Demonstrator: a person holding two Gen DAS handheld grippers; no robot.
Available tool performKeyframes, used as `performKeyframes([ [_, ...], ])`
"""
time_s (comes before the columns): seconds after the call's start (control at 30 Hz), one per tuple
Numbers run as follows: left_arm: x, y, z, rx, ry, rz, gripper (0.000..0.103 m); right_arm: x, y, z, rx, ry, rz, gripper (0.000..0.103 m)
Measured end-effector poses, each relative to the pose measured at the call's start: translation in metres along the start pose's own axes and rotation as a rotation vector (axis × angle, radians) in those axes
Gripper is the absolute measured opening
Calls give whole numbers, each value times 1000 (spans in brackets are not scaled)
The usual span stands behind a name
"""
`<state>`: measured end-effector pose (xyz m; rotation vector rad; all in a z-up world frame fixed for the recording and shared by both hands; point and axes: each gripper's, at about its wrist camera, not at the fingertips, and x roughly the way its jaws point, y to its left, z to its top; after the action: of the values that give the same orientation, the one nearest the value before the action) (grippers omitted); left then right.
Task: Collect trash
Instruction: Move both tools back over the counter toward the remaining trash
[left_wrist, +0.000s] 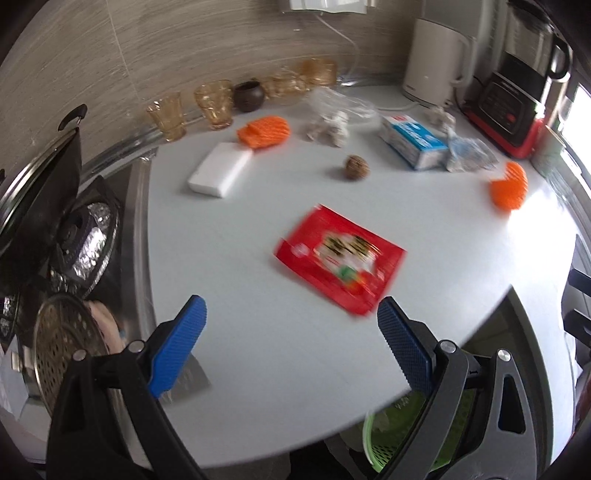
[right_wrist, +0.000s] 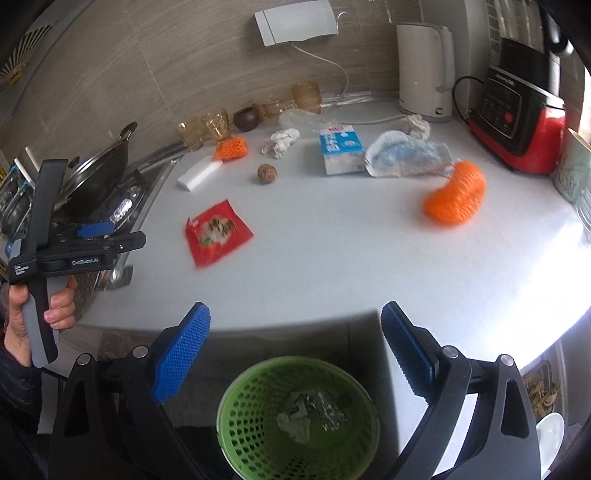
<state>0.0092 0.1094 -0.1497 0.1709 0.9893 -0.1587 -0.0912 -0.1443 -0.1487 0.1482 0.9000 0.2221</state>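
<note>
Visibly: two orange nets (right_wrist: 455, 192), one red wrapper (left_wrist: 340, 260); both grippers (left_wrist: 291, 321) (right_wrist: 295, 325) gaping, empty.

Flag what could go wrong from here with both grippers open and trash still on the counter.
1. The red snack wrapper lies flat on the counter; the left gripper may slide over it instead of pinching it.
2. The green basket sits below the counter edge, so a release away from it may miss.
3. The walnut is round and could roll off when nudged.
</note>
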Motion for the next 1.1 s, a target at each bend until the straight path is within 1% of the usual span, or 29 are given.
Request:
performKeyframes([
  [0.2,34,36,35,1,-10,-6,93,35,23,40,-8,-14,-18,95],
  [0.37,68,57,64,18,-13,-15,93,75,40,76,-9,-14,-41,95],
  [0.57,111,84,98,22,-6,-24,93,125,53,110,-14,-2,-65,96],
  [0.73,146,97,119,18,23,-26,93,155,56,124,14,14,-61,96],
  [0.87,172,100,132,41,40,-32,93,176,54,130,21,34,-82,96],
  [1.0,183,99,140,52,45,-36,93,188,51,134,34,40,-99,96],
  [1.1,182,98,150,57,25,-78,93,194,48,139,41,37,-108,96],
])
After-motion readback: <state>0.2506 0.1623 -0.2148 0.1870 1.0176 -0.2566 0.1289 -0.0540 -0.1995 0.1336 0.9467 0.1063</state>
